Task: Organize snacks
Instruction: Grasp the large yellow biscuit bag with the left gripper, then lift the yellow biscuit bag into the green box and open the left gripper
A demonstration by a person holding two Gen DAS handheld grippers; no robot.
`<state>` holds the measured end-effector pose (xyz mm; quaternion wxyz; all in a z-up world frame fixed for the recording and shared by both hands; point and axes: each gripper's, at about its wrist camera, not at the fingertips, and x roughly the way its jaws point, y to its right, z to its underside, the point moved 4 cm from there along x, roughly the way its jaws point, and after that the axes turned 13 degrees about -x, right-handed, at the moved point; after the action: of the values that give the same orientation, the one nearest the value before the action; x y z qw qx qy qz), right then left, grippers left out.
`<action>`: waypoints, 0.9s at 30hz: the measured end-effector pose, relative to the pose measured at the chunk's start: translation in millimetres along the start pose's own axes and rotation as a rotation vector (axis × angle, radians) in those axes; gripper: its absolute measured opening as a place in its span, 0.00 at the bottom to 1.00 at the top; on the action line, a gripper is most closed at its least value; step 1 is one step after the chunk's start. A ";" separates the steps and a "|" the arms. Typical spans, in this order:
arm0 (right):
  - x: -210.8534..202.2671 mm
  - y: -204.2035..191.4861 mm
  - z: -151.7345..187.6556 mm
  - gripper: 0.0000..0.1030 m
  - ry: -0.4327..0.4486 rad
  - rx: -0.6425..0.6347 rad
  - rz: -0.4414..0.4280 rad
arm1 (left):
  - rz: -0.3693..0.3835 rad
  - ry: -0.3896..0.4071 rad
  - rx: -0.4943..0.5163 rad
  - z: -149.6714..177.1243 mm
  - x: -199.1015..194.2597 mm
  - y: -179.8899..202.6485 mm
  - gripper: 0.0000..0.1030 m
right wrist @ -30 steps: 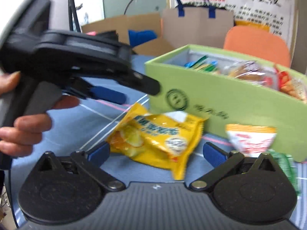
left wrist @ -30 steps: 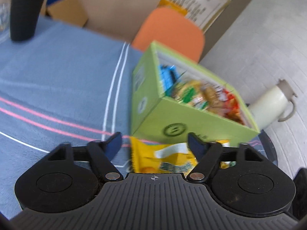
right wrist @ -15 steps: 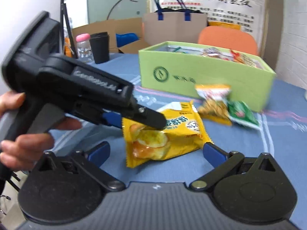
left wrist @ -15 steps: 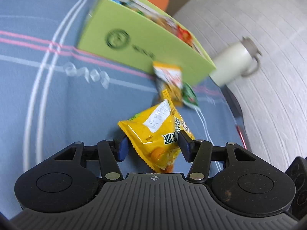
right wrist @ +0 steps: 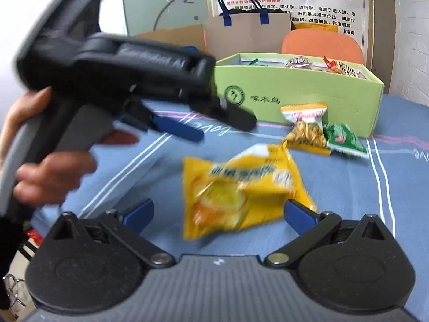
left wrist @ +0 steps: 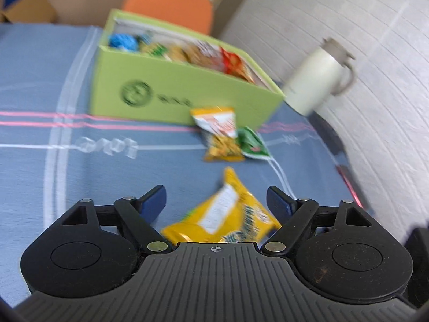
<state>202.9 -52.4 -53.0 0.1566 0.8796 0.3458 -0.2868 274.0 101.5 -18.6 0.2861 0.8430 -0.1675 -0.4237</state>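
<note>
A yellow chip bag (left wrist: 228, 220) lies on the blue tablecloth between the open fingers of my left gripper (left wrist: 217, 198), untouched by them. It also shows blurred in the right wrist view (right wrist: 241, 187), in front of my open, empty right gripper (right wrist: 218, 213). A green snack box (left wrist: 171, 91) holding several packets stands behind. A small orange-and-white packet (left wrist: 219, 134) and a green packet (left wrist: 252, 145) lie against its front. The left gripper (right wrist: 214, 123) hovers open above the cloth in the right wrist view.
A white mug (left wrist: 316, 77) stands right of the box near the table's right edge. An orange chair back (left wrist: 171, 8) and a brown paper bag (right wrist: 246, 37) are behind the table. The blue tablecloth (left wrist: 53, 80) stretches left of the box.
My left gripper was shut on the yellow bag half a second ago; it has opened and let the bag go. The bag now lies on the cloth, and the left gripper has lifted.
</note>
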 end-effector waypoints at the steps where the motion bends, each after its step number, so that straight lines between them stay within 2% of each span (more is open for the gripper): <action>1: 6.4 4.0 -4.2 1.00 -0.007 -0.004 0.000 | 0.018 -0.022 -0.008 2.1 3.5 0.5 0.66; 4: 11.4 9.2 -12.6 0.99 0.003 -0.022 -0.001 | 0.103 -0.064 -0.012 14.2 7.4 7.9 0.67; 5: 8.5 8.7 -12.5 0.99 0.004 -0.029 0.006 | 0.109 -0.066 0.000 18.3 6.1 10.0 0.68; 8: -7.4 4.3 0.4 0.99 0.020 -0.042 0.030 | 0.038 -0.015 0.014 18.0 1.1 8.8 0.72; 10: -10.6 4.9 10.0 1.00 0.006 -0.025 0.048 | 0.024 0.002 -0.017 13.3 -0.2 3.3 0.74; 13: -4.0 6.8 11.3 1.00 -0.001 -0.015 0.055 | 0.044 -0.034 -0.040 10.9 10.3 3.2 0.74; 15: 3.1 5.4 10.4 0.99 -0.007 -0.020 0.036 | 0.023 -0.068 -0.024 16.5 21.9 9.3 0.72; 17: 9.7 1.7 12.8 0.97 -0.012 -0.035 0.014 | 0.001 -0.091 0.009 25.1 28.6 11.5 0.64; 18: 9.3 0.0 13.6 0.93 -0.002 -0.057 0.017 | -0.007 -0.074 0.033 28.2 27.2 12.3 0.59; 19: 7.7 -1.6 12.5 0.82 0.003 -0.070 0.024 | -0.026 -0.067 0.051 30.4 26.5 12.0 0.38; 20: 5.6 -1.6 10.1 0.78 0.005 -0.068 0.039 | -0.048 -0.056 0.061 31.3 25.1 11.4 0.30; 22: 0.5 3.4 3.9 0.71 0.028 -0.058 0.037 | -0.041 -0.047 0.026 28.4 20.4 10.9 0.27; 27: -8.8 20.3 -30.0 0.71 0.103 -0.114 0.097 | -0.006 0.032 0.022 -1.0 6.8 32.4 0.27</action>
<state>223.7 -57.3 -22.4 0.2023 0.8986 0.3260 -0.2129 277.5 73.0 -2.1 0.2783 0.8533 -0.1648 -0.4091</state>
